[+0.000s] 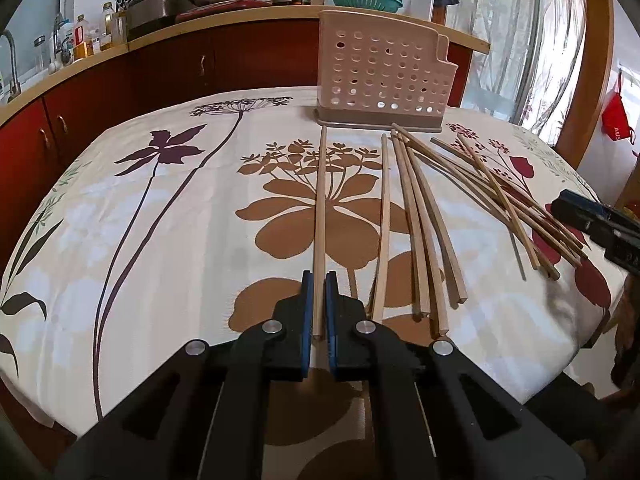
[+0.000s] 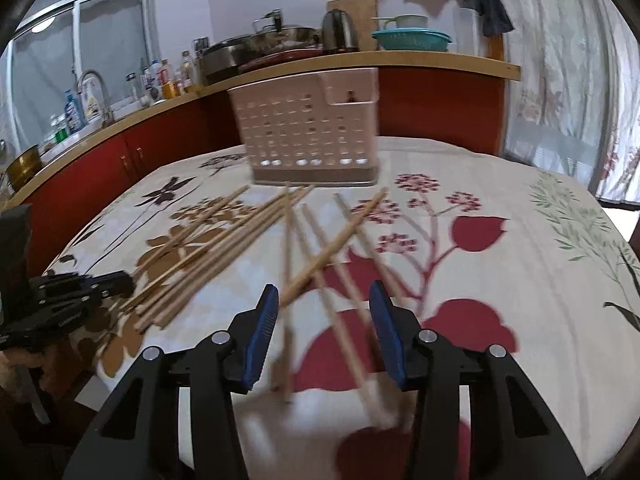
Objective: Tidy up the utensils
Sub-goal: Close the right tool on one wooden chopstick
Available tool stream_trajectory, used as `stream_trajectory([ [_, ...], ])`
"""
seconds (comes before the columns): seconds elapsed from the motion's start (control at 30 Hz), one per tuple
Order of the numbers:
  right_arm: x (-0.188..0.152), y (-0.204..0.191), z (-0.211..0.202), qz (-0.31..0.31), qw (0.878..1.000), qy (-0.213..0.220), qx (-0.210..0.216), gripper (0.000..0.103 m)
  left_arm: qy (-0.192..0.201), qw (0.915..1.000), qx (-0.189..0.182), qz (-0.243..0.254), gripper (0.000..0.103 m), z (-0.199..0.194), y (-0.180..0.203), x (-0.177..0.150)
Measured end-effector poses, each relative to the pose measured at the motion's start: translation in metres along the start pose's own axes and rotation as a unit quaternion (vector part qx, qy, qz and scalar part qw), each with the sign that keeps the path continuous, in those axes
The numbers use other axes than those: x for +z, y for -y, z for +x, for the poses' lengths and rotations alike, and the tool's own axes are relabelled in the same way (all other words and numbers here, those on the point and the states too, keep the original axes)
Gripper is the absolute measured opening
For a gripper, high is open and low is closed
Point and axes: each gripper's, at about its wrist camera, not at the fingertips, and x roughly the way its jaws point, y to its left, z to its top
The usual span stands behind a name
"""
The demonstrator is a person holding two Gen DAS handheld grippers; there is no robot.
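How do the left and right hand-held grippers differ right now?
The left hand-held gripper is shut on a single chopstick; the right hand-held gripper stands open, gripping nothing. The left's chopstick lies alone, apart from the rest; the right straddles several crossed chopsticks of the pile. Both have blue pads and point toward the perforated holder.

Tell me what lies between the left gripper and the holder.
Only the chopstick clamped in the left gripper, over bare tablecloth up to the holder; left wrist view.
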Motion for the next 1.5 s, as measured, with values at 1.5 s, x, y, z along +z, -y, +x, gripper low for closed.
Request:
stream_trajectory([
  [1.5, -0.01, 0.069, -0.015, 0.034, 0.994, 0.022, -0.104, 0.007, -0.001, 0.9999, 0.01, 0.005, 0.007, 0.002, -0.008, -0.002],
])
